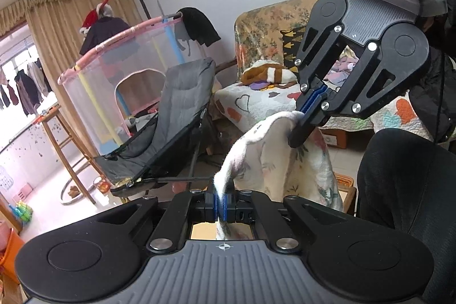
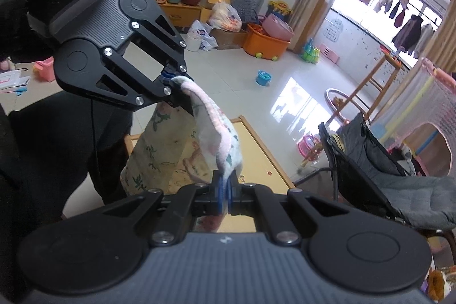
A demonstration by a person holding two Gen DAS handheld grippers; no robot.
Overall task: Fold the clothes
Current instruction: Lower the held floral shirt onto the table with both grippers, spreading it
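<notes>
Floral garment (image 1: 287, 161) held aloft, edge stretched between both grippers, body hanging below toward wooden bench (image 2: 256, 138). Long axis of held edge runs gripper to gripper. Left gripper (image 1: 221, 204) fingers clamped tight on one corner; right gripper (image 2: 225, 190) fingers clamped tight on other corner. Both equally near, cloth directly at fingertips, rest drooping downward, lower hem apparently near bench top. Next move likely lowering onto bench to lay flat. Containers: orange bin (image 2: 265, 43) on floor, toys inside; pink basin (image 2: 278, 26) on top, contents unclear.
</notes>
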